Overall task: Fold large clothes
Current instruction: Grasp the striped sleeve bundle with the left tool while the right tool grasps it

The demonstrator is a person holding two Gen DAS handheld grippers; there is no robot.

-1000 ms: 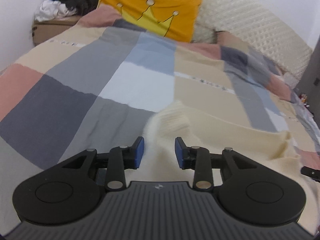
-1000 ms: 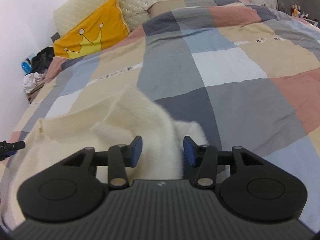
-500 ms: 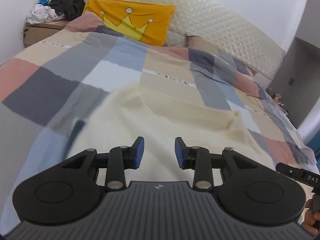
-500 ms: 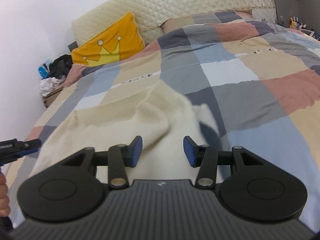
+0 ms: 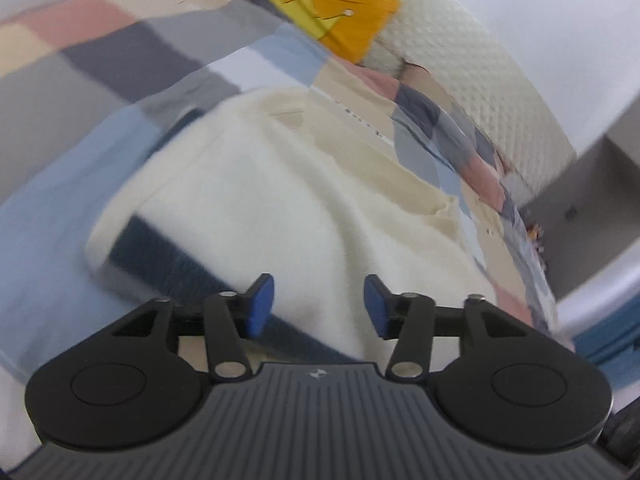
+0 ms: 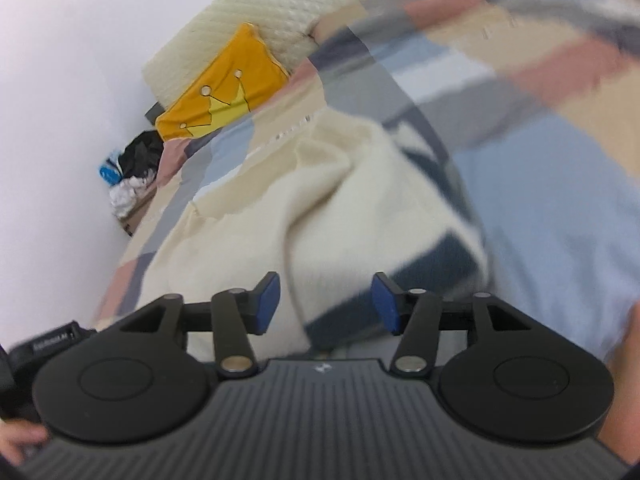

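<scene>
A: so what are the grippers up to? the left gripper (image 5: 319,306) has its jaws opening, blue pads (image 5: 259,305) well apart, and the cream sweater (image 5: 280,200) sits in the gap under them but the pads aren't pressing on it

B: same with the right gripper (image 6: 326,306), jaws opening, nothing pinched. the sweater (image 6: 320,208) runs between the pads and there's a dark blue band (image 6: 436,260) on it close to the right pad

A: yeah that band (image 5: 160,256) shows near the left pad in the left view too. both views are pretty blurry though

B: sweater is lying bunched up on the checked bedspread (image 6: 540,200), near the close edge of the bed

A: further back there's the yellow crown pillow (image 5: 332,12) against the quilted cream headboard (image 5: 480,80)

B: and in the right view a pile of clothes (image 6: 132,172) by the wall past the pillow (image 6: 224,96), plus a bit of a hand (image 6: 20,440) down in the lower left corner
</scene>
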